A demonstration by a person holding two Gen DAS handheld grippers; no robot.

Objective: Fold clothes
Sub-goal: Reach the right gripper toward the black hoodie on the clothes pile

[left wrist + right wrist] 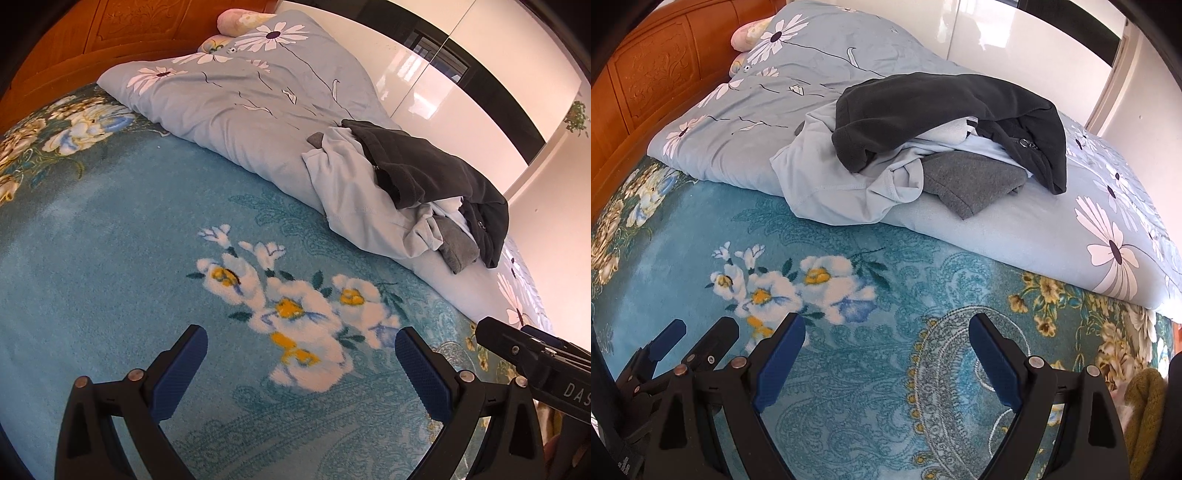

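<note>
Clothes pile (923,147) on quilt (1034,236), blanket (849,369) below

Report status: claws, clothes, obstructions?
Left claw open, right claw open, both empty over teal floral blanket. Dark grey fleece garment tops unfolded pile on pale blue quilt. Nothing blocking.

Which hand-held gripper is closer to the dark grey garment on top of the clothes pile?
Right, by a small margin. The right hand-held gripper faces the dark grey garment nearly head-on; the left hand-held gripper sits beside it, with the garment off to its right.
</note>
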